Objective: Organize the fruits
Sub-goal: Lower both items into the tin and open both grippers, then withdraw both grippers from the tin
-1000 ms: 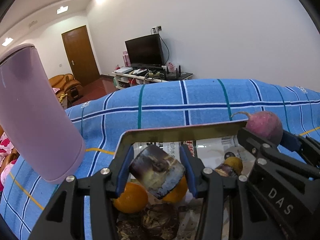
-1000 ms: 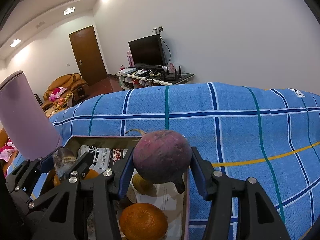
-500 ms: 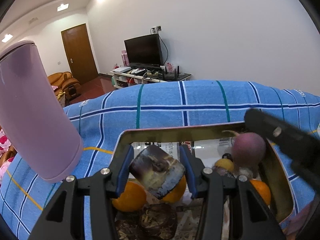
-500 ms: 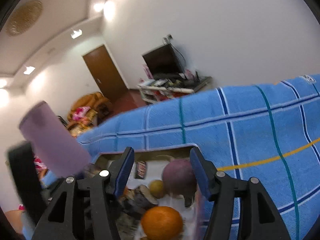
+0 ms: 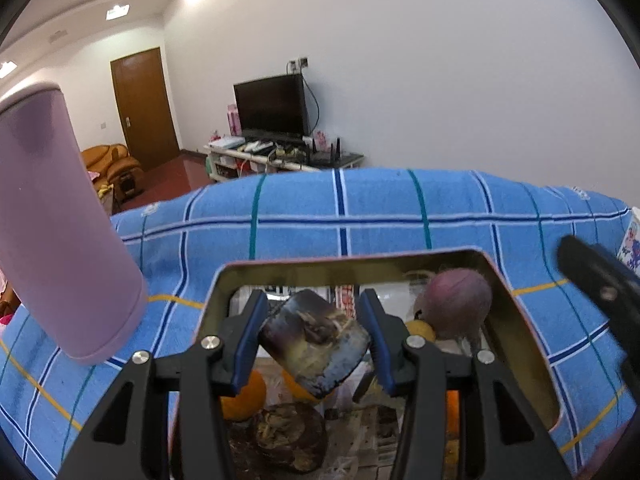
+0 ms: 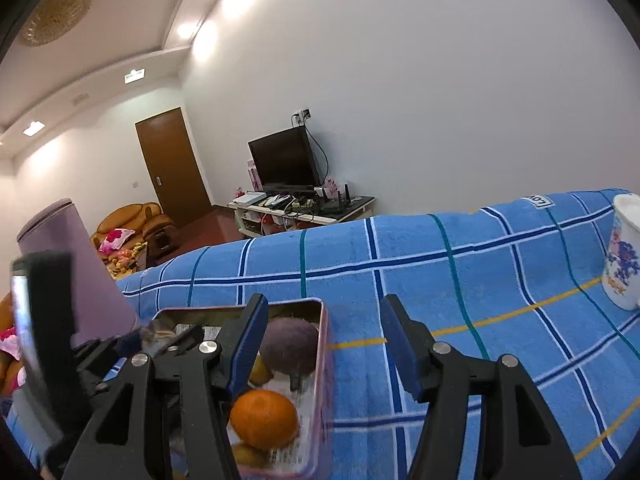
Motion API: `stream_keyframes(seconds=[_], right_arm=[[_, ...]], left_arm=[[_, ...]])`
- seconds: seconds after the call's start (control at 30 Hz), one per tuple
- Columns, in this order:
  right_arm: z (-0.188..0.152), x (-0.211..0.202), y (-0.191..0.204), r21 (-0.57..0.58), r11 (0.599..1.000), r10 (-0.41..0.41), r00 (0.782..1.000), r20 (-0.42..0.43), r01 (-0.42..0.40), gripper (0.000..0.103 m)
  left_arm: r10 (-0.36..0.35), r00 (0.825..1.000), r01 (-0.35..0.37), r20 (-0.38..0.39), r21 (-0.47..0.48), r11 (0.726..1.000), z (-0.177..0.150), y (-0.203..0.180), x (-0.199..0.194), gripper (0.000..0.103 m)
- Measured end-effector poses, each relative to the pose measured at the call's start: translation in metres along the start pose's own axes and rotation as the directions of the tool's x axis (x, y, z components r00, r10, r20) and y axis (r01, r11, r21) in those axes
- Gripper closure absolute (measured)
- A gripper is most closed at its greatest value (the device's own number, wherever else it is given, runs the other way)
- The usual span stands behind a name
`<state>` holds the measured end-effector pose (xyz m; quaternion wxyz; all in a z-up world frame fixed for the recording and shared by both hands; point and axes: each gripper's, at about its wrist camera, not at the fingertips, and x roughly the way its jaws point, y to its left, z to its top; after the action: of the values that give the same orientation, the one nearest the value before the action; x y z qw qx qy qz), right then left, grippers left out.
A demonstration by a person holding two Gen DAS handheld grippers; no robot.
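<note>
Holding a dark, blotchy piece of fruit [image 5: 314, 346] clamped between its two blue pads, our left gripper [image 5: 312, 340] hangs over the near half of the metal tin [image 5: 348, 264], which sits on the blue checked cloth [image 5: 360, 216] toward its left edge. Our right gripper [image 6: 322, 350] has its fingers spread with nothing between them, poised above the tin's right rim and the bare cloth beside it.

Inside the tin we can see a purple round fruit [image 5: 456, 306] at the far right corner, a small yellow one [image 5: 420, 328] touching it, oranges [image 6: 264, 420] along the near side, and a dark brown lump [image 5: 288, 436] under our left fingers. A tall lilac tumbler [image 5: 60, 232] stands just beside the tin's left edge; a floral mug [image 6: 622, 252] stands well apart at the cloth's right edge.

We judge the step in hand to be setting the held piece down. We should lower it into the open gap toward the tin's far left corner, not onto the oranges, and release only once it rests. We should also keep the left hand away from the tumbler, which could tip.
</note>
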<state>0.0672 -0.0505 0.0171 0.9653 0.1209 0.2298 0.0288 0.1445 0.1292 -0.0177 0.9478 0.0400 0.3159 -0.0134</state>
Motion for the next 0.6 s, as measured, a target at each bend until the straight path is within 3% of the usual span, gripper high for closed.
stream_keyframes(seconds=[0.23, 0.3, 0.37, 0.43, 0.6], right_arm=[[-0.008, -0.019, -0.001, 0.004, 1.0, -0.006, 1.0, 0.017, 0.006, 0.042], [-0.011, -0.02, 0.001, -0.001, 1.0, -0.011, 1.0, 0.013, 0.011, 0.042], [-0.011, -0.022, 0.002, -0.005, 1.0, -0.014, 1.0, 0.012, 0.014, 0.041], [-0.014, -0.024, 0.002, -0.01, 1.0, -0.019, 1.0, 0.018, 0.019, 0.041], [-0.014, -0.026, 0.004, -0.022, 0.999, -0.027, 0.999, 0.028, 0.028, 0.035]], left_arm=[[0.0, 1.0, 0.0, -0.014, -0.019, 1.0, -0.002, 0.001, 0.003, 0.052], [0.006, 1.0, -0.006, -0.012, -0.017, 1.0, -0.002, 0.001, 0.002, 0.039], [0.026, 1.0, -0.026, -0.015, -0.028, 0.999, -0.002, 0.004, 0.002, 0.007], [0.015, 1.0, -0.015, -0.001, -0.048, 0.999, -0.003, 0.004, -0.002, 0.0], [0.03, 0.998, -0.03, -0.049, 0.001, 1.0, -0.005, -0.006, 0.001, 0.0]])
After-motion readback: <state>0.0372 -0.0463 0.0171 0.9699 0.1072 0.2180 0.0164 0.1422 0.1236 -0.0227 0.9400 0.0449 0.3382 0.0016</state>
